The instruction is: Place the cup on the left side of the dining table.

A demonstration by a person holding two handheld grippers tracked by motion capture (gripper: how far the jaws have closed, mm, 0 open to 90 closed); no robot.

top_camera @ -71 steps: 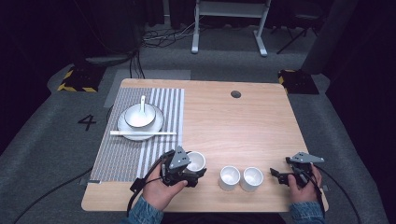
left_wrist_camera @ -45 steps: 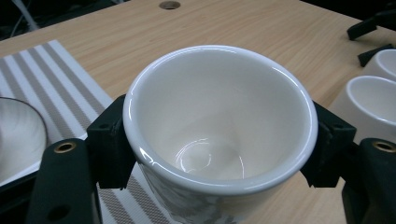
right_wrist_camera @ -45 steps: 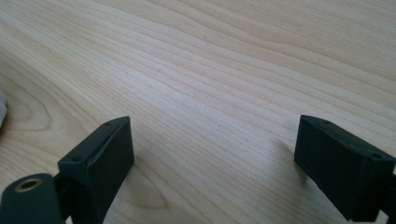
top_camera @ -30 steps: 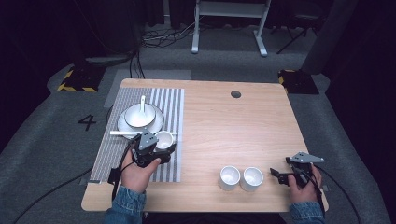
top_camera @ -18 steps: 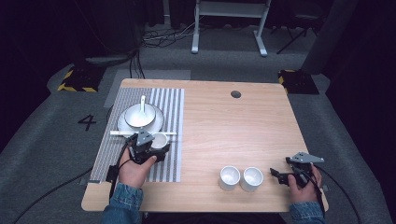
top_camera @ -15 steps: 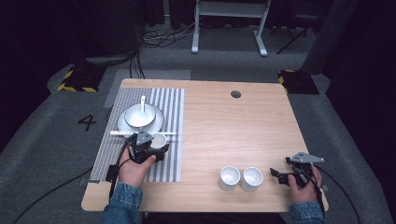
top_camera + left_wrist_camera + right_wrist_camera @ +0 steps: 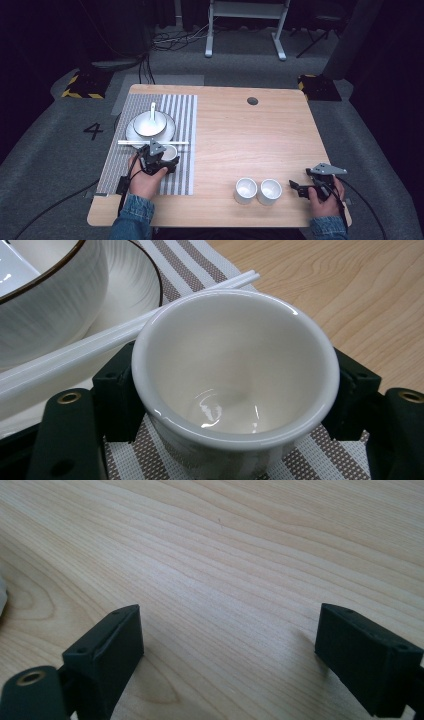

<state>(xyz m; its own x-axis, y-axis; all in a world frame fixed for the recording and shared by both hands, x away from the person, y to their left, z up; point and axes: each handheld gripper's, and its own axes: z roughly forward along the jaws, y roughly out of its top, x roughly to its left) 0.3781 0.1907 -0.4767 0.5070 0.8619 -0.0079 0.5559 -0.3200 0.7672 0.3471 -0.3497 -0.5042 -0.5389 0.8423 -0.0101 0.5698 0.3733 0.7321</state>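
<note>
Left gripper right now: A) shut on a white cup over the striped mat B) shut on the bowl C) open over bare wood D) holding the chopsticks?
A: the left gripper has its jaws against both sides of the white cup, above the striped mat beside the chopsticks.

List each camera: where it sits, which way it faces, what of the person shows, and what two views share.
High view: above the person's side, facing forward and down on the table; forearms, both hands, left gripper, right gripper.
Left gripper view: on the left gripper, along its jaws closed on a white cup over the striped mat.
Right gripper view: on the right gripper, along open jaws over bare wood.
Shared: the high and left gripper views both show that cup and the chopsticks.
</note>
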